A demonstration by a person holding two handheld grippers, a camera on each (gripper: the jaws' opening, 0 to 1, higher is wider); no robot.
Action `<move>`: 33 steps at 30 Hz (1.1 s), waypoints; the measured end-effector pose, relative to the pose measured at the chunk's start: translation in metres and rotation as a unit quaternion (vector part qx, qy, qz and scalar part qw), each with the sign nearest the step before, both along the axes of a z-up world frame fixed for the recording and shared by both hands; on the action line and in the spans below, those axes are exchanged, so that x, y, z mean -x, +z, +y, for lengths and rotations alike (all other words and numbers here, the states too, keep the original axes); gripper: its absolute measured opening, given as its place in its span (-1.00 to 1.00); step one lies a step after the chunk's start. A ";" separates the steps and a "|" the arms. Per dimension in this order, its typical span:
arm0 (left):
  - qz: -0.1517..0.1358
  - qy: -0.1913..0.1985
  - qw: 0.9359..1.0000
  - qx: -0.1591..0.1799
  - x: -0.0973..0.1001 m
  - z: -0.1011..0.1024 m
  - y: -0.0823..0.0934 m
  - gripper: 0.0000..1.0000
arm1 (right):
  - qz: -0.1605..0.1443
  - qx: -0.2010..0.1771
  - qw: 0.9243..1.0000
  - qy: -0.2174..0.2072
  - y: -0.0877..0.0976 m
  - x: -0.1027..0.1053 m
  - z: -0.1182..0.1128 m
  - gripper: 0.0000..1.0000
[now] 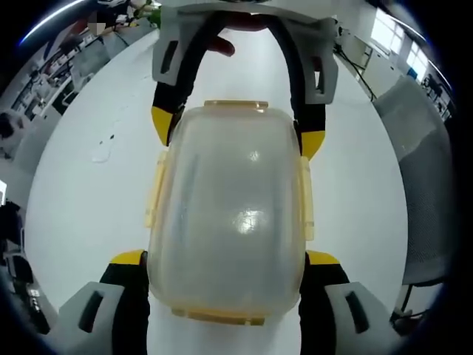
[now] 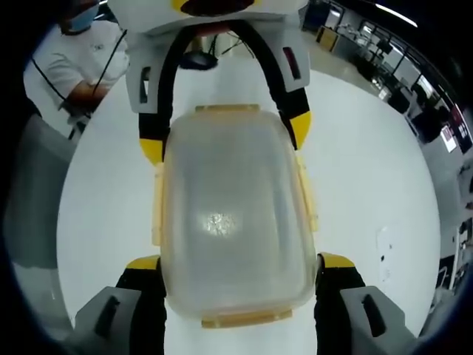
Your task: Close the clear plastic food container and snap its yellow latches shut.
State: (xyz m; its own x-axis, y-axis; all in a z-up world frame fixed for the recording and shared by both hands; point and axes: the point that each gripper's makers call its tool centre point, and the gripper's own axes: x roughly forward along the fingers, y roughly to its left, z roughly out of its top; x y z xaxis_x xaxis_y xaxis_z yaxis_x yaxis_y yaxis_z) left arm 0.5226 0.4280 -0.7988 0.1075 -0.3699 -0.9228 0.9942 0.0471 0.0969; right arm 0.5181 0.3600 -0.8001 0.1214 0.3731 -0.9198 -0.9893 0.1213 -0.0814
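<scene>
Holding the clear plastic food container (image 1: 229, 214) from both ends: in the left gripper view the left gripper (image 1: 225, 259) rises from the bottom with its yellow-tipped jaws spread wide to either side of the near end of the box, and the right gripper (image 1: 238, 133) comes in from the top, its jaws likewise flanking the far end. The right gripper view gives the mirror of this, own gripper at the bottom, the other at the top, the container between them over the white bench (image 2: 369, 163). Both pairs of jaws stand wide open, tips just beside the container's corners; whether the tips press the walls or only bracket them cannot be told. The lid (image 2: 233, 222) appears seated on the base, translucent, with a glare spot near its centre. Yellow latches (image 1: 304, 200) show on all four sides; the two on the long sides look flared outward from the wall, so I judge them not yet snapped, and the end tabs are too unclear to call. Whether the box rests on the bench or is lifted off it cannot be told. A person in a white shirt (image 2: 70, 63) stands beyond the bench in the right gripper view. Step in hand, as I judge it: lid closed, latching still to do. Next move calls for steadying the box with one gripper and pressing each latch flat against the wall with the other, one side at a time, checking that the lid does not ride up.
</scene>
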 end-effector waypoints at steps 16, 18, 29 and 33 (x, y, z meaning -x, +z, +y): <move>-0.004 -0.008 1.000 -0.006 -0.024 0.001 -0.001 0.70 | -0.010 -0.029 0.999 -0.019 0.001 -0.023 0.003 0.69; -0.005 -0.008 1.000 -0.006 -0.026 0.001 -0.002 0.70 | -0.010 -0.028 0.999 -0.019 0.001 -0.025 0.003 0.69; -0.008 -0.012 1.000 -0.003 -0.032 0.002 -0.002 0.71 | -0.010 -0.027 0.999 -0.023 0.002 -0.025 0.006 0.70; -0.008 -0.015 1.000 0.000 -0.032 0.002 -0.003 0.71 | -0.010 -0.023 0.999 -0.026 0.003 -0.023 0.007 0.70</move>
